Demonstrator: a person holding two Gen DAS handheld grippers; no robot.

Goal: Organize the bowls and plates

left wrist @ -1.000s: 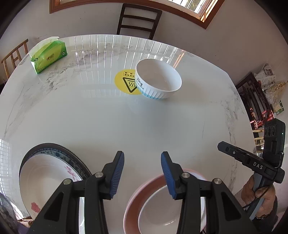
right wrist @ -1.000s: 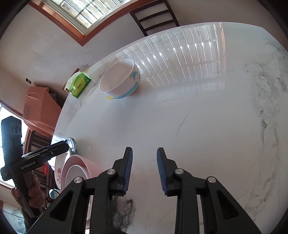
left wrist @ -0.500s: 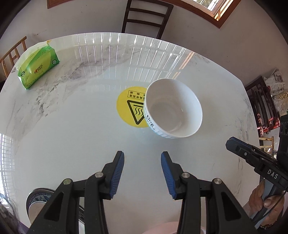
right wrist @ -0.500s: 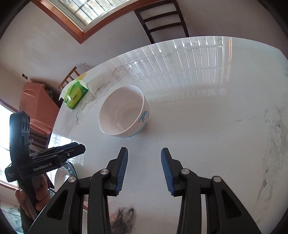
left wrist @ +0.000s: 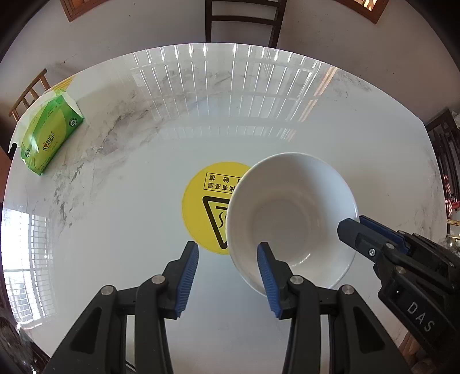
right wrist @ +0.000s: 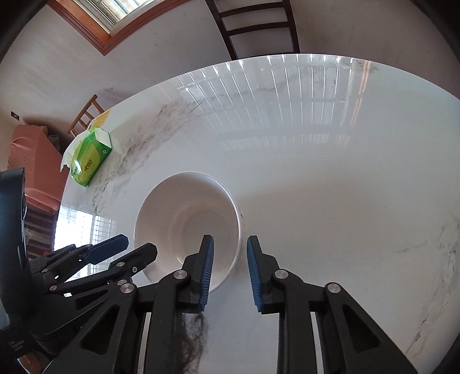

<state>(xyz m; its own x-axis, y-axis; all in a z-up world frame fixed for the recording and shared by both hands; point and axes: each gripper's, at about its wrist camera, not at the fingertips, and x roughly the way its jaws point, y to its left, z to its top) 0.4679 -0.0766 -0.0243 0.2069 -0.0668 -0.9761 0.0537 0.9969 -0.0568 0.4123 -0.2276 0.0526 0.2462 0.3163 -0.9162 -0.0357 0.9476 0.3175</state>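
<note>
A white bowl (left wrist: 290,218) stands upright on the marble table (left wrist: 120,218), partly covering a round yellow warning sticker (left wrist: 205,207) that shows at its 9 o'clock side in the left wrist view. In that view the bowl sits at about 4 o'clock from the picture's middle.

The left gripper (left wrist: 227,269) is released, its blue-padded jaws spread wide. Its right finger lies over the bowl's near rim, while the left finger is above bare table just beside the sticker. Whether either pad touches the bowl I cannot tell.

The right gripper (right wrist: 230,269) is also released, with the jaws apart and straddling the bowl's (right wrist: 187,227) wall at the bowl's 5 o'clock edge: one finger is on the inside of the rim, the other outside over the table. No clear contact shows. In the left wrist view the right gripper (left wrist: 355,228) reaches the bowl's rim at 3 o'clock.

In the right wrist view the left gripper (right wrist: 126,248) comes in from 8 o'clock, its tips just beside the bowl's left rim.

A green tissue pack (left wrist: 47,138) lies near the table's edge at 10 o'clock, well apart from the bowl. A dark wooden chair (left wrist: 244,23) stands beyond the table at 12 o'clock.
</note>
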